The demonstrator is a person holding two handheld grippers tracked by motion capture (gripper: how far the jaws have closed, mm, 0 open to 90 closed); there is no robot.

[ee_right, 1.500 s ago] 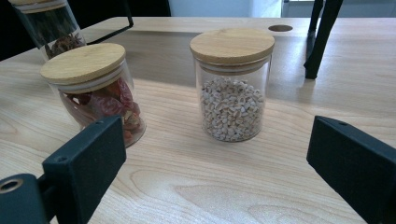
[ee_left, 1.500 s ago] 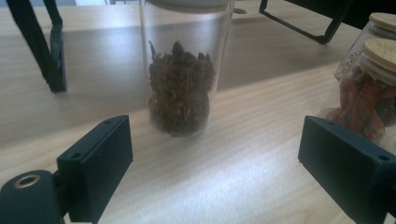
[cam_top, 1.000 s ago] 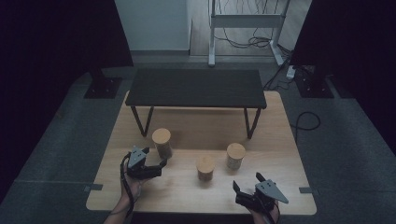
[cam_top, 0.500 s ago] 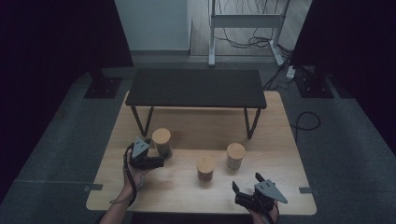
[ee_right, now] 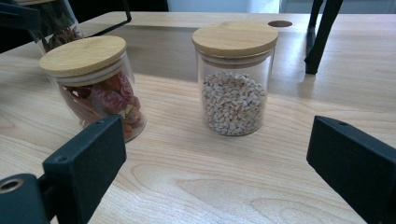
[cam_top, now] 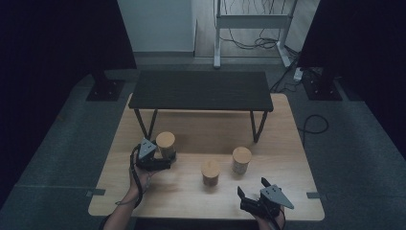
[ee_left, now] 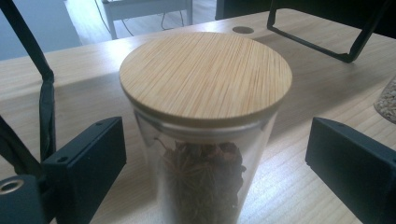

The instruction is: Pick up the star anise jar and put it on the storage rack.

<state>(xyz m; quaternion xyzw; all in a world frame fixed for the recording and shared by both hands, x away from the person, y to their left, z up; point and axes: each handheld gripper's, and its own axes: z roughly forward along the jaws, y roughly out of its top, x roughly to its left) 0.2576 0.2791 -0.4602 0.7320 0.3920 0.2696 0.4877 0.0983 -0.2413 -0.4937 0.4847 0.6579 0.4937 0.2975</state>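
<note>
L tongs (ee_left: 212, 154) had just been opening, jaws wide either side of the star-anise jar (ee_left: 205, 116) w/o touching it; jar upright on desk (cam_top: 287, 158), left side. R tongs (ee_right: 217, 172) open, empty, near front edge.

1. The star-anise jar (ee_left: 205, 154), sitting at twelve o'clock from the black left claw (ee_left: 212, 154), is showing dark brown under a pale striped bamboo lid (ee_left: 205, 74).
2. The chilli jar (ee_right: 95, 88) is glowing red.
3. The grain jar (ee_right: 233, 88) is showing beige.
4. The desk (ee_right: 233, 186) is showing light wood grain.
</note>
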